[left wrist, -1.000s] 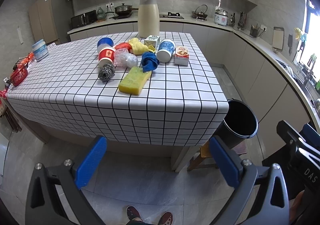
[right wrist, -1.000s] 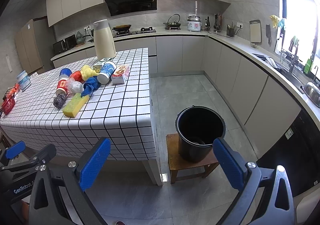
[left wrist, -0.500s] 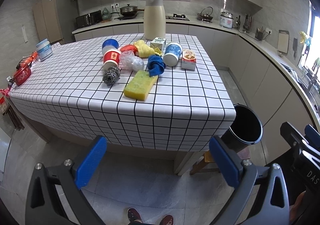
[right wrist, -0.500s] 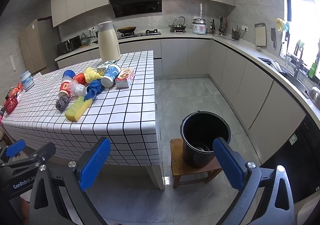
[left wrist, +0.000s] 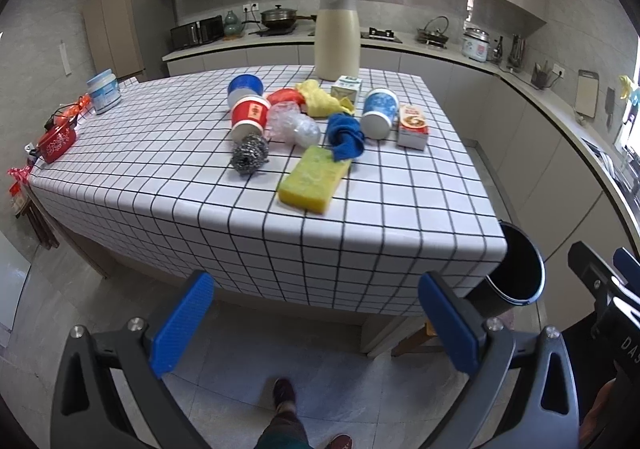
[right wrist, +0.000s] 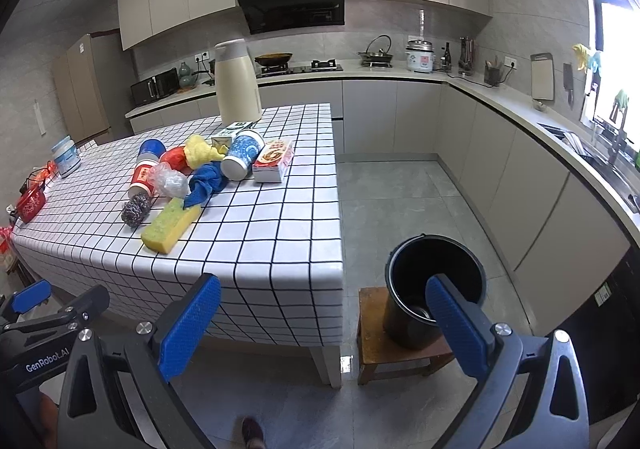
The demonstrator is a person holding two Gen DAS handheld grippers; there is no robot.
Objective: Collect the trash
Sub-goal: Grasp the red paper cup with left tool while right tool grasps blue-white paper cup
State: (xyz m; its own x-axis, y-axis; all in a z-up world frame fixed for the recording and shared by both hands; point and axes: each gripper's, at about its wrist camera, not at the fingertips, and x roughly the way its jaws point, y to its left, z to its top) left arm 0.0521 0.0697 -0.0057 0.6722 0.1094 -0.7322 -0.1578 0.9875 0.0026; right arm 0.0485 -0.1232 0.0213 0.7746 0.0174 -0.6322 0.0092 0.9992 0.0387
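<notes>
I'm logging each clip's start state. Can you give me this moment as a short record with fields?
setting: kitchen, table with checked cloth
trash pile: yellow sponge, steel scourer, blue cloth, red cup and blue patterned cup on their sides, small box
bin: black bucket on a wooden stool, beside the table
left gripper: open, empty
right gripper: open, empty

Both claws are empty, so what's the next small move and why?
Probably move the left claw forward over the table edge toward the sponge. Both claws are open and short of the table, and the sponge lies nearest.
</notes>
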